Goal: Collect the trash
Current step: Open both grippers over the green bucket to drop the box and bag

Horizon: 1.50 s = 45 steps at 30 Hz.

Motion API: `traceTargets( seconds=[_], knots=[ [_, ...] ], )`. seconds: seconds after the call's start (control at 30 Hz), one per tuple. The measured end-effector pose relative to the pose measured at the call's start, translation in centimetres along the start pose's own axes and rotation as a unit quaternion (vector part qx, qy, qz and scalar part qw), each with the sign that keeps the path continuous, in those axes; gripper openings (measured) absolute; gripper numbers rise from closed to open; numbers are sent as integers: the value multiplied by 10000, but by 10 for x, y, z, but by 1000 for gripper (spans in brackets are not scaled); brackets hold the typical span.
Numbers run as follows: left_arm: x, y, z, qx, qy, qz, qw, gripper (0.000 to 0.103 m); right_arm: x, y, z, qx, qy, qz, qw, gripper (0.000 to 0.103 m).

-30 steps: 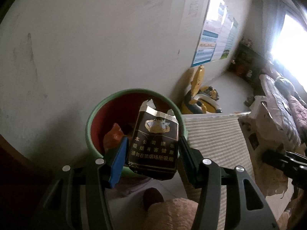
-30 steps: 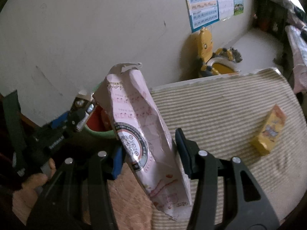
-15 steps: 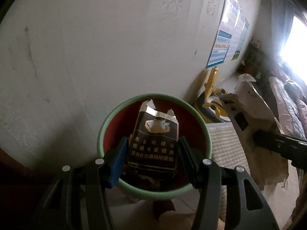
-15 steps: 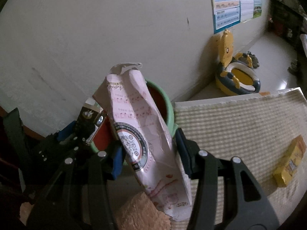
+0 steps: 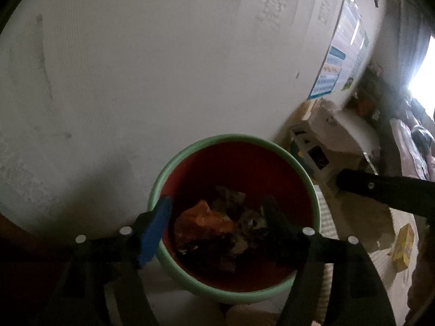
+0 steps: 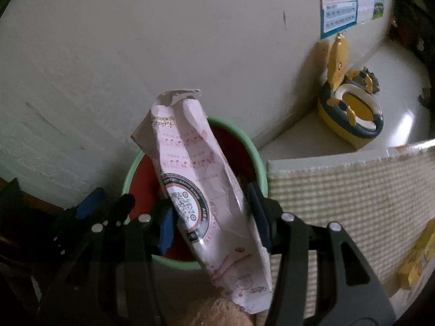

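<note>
**Over the bin, one load dropped**

A white wall backs a green-rimmed bin beside a striped mat. The left gripper has just been opening, its fingers apart and empty above the bin's litter. The right gripper clamps a pink carton, bin behind it

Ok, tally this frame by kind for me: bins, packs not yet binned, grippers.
Bins: 1, the green-rimmed bin.
Packs outside it: 2, the pink pack clamped in the right gripper, and the yellow box on the mat.
Grippers: 2; the left gripper, jaws just opened, holds nothing.
Total: 5.
</note>
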<state>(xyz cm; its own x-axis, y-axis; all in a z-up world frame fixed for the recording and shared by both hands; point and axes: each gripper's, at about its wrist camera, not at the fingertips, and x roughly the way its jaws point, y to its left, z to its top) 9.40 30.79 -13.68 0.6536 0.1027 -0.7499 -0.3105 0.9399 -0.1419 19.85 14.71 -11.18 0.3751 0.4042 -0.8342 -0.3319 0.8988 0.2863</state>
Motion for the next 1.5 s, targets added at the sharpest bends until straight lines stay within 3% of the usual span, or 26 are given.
traceTargets(
  seconds=[0.8,1.5],
  knots=[
    [-16,23,-16,-254,-117,129,9995,72,33,7,6,-87,196,45,9998,48],
    [-18,24,-8,-242,-202,222,9993,73,39,8,6,-122,170,26,9998,48]
  ],
)
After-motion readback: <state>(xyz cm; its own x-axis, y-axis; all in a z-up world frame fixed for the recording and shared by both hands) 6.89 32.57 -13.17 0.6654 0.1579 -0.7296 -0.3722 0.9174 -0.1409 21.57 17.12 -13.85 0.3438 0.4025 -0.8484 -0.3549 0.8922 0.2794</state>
